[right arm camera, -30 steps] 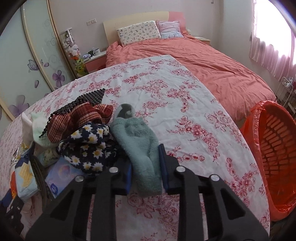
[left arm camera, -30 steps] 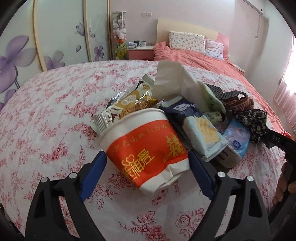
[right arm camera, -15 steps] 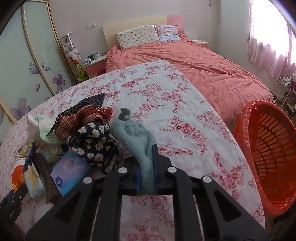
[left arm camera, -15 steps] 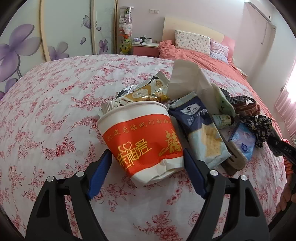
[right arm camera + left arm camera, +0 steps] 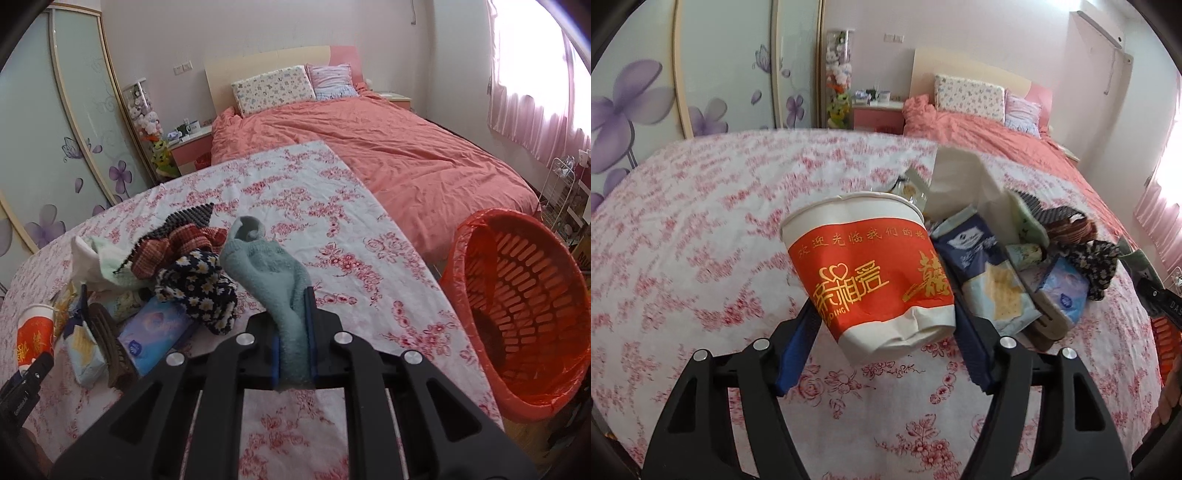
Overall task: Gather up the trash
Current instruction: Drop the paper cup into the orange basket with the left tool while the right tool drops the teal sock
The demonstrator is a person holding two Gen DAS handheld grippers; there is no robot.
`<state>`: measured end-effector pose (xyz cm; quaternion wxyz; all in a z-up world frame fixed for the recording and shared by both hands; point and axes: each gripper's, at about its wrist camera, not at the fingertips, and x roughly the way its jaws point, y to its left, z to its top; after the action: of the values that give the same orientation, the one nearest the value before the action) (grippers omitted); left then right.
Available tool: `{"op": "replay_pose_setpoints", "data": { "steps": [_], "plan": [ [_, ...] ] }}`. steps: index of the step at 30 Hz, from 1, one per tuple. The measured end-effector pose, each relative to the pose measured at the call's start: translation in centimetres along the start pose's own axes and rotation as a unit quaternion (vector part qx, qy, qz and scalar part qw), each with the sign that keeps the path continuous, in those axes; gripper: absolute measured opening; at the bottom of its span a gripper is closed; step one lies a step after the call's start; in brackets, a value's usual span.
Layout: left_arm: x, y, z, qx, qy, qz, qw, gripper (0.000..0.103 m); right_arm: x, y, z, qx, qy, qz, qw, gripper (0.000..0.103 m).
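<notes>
A red and white paper cup [image 5: 871, 273] leans between the blue pads of my left gripper [image 5: 884, 314]. Its jaws are closing, both pads press the cup's sides, and its base is dented. The same cup [image 5: 35, 334] shows at the far left of the right wrist view. My right gripper [image 5: 291, 321] is shut on a teal fuzzy sock [image 5: 273, 273], which stands up off the floral tablecloth [image 5: 332, 221]. Snack wrappers [image 5: 990, 280] and a blue tissue pack [image 5: 1065, 291] lie just right of the cup.
An orange basket [image 5: 517, 306] lined with a red bag stands off the table's right edge. A heap of clothes with a daisy-print cloth [image 5: 195, 288] lies left of the sock. A white paper bag [image 5: 960, 181] stands behind the cup. A pink bed [image 5: 406, 147] lies beyond.
The left jaws narrowed onto the cup, which now sits higher and more upright. The right jaws shut on the sock and raised it, and the basket came further into view.
</notes>
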<state>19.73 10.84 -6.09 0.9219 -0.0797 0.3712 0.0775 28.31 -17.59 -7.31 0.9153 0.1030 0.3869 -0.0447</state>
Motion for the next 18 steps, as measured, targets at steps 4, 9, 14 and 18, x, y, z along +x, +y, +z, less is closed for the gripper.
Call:
{"op": "replay_pose_setpoints", "data": {
  "steps": [4, 9, 14, 18],
  "plan": [
    [-1.8, -0.6, 0.6, 0.011, -0.021, -0.005, 0.9997, 0.069, -1.9, -0.1, 0.3, -0.001, -0.017, 0.003, 1.000, 0.012],
    [-4.2, -2.1, 1.5, 0.025, -0.046, -0.022, 0.9984, 0.069, -4.9, -1.0, 0.5, 0.005, -0.043, 0.009, 0.999, 0.012],
    [-6.1, -4.6, 1.8, 0.049, -0.060, -0.053, 0.9956, 0.069, -7.5, -2.6, 0.7, 0.019, -0.063, 0.012, 0.998, 0.012],
    [-6.9, -6.7, 1.8, 0.069, -0.066, -0.077, 0.9924, 0.069, -9.8, -4.2, 0.6, 0.032, -0.079, 0.011, 0.996, 0.012]
  ]
}}
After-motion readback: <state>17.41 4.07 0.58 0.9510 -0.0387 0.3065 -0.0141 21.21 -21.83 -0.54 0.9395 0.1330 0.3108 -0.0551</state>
